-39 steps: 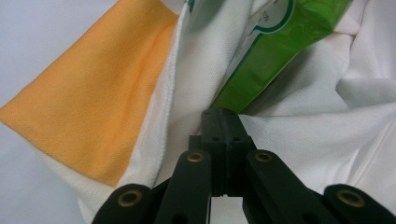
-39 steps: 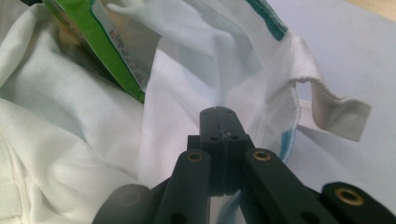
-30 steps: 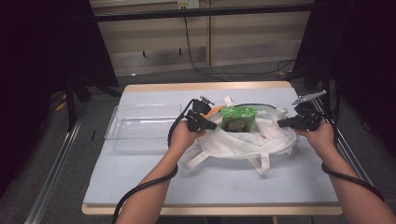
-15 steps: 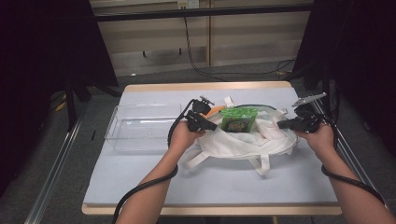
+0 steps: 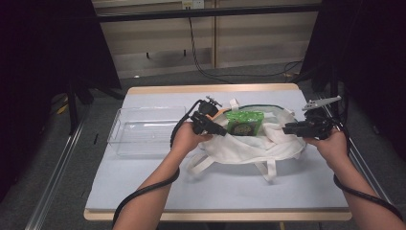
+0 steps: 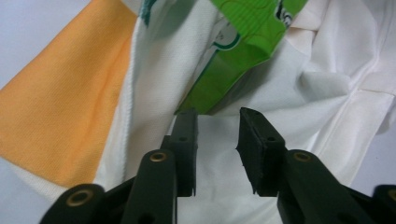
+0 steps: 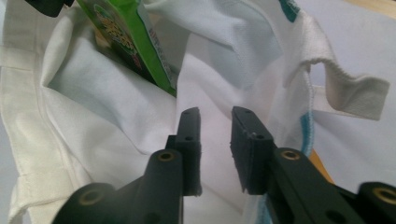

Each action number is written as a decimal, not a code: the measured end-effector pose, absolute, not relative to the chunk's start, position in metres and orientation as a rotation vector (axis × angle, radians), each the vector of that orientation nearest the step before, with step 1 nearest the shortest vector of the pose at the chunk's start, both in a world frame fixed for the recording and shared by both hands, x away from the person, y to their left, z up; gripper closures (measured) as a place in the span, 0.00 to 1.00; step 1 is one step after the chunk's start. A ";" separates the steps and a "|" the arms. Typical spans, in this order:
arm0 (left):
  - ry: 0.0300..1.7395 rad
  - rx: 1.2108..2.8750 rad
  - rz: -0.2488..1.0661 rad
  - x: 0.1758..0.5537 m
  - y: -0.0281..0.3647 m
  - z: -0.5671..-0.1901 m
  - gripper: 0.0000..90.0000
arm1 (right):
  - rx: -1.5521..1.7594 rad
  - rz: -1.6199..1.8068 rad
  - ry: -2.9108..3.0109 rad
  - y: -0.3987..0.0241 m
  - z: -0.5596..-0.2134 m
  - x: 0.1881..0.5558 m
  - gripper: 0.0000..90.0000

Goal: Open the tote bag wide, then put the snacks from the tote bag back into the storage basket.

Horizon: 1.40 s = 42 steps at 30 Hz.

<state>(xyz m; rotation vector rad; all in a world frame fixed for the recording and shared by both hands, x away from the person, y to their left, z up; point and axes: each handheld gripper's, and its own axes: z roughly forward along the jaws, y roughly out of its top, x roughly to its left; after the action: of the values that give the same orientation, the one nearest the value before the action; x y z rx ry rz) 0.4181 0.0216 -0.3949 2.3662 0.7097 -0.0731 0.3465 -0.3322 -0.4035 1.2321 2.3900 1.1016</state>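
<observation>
The white tote bag (image 5: 249, 143) lies mid-table with a green packet (image 5: 244, 122) poking from its mouth. My left gripper (image 6: 217, 128) and right gripper (image 7: 215, 123) have just been opening; their jaws stand apart over the cloth, gripping nothing. A clear bin (image 5: 143, 130) sits just left.

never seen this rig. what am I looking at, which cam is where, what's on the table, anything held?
No robot: a person holds a two-fingered hand tool in each hand, the left gripper and the right gripper. One camera looks down from above; the two close-ups ride on the tools, looking along their black fingers. On the table lie a white cloth bag with a green packet in its mouth, and a clear plastic bin. Both grippers' fingers have just been opening; they stand apart over the cloth, gripping nothing.
</observation>
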 end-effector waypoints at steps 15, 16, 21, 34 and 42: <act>0.651 2.395 -0.053 0.419 0.015 -0.375 0.51 | 1.186 1.125 2.391 -0.312 -0.393 0.325 0.48; 0.644 2.401 -0.051 0.419 0.014 -0.374 0.50 | 1.187 1.131 2.388 -0.311 -0.393 0.324 0.46; 0.615 2.436 -0.013 0.421 0.010 -0.363 0.45 | 1.167 1.164 2.390 -0.301 -0.395 0.316 0.36; 0.552 2.531 0.015 0.427 -0.003 -0.354 0.39 | 1.143 1.195 2.407 -0.287 -0.406 0.307 0.23; 0.547 2.550 0.021 0.431 -0.006 -0.350 0.38 | 1.105 1.184 2.429 -0.281 -0.413 0.304 0.19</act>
<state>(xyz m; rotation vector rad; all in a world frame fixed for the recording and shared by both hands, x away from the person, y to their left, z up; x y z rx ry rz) 0.4310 -0.0063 -0.3495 2.5496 0.5474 0.0213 0.3042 -0.2810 -0.4130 1.1049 2.4290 1.1844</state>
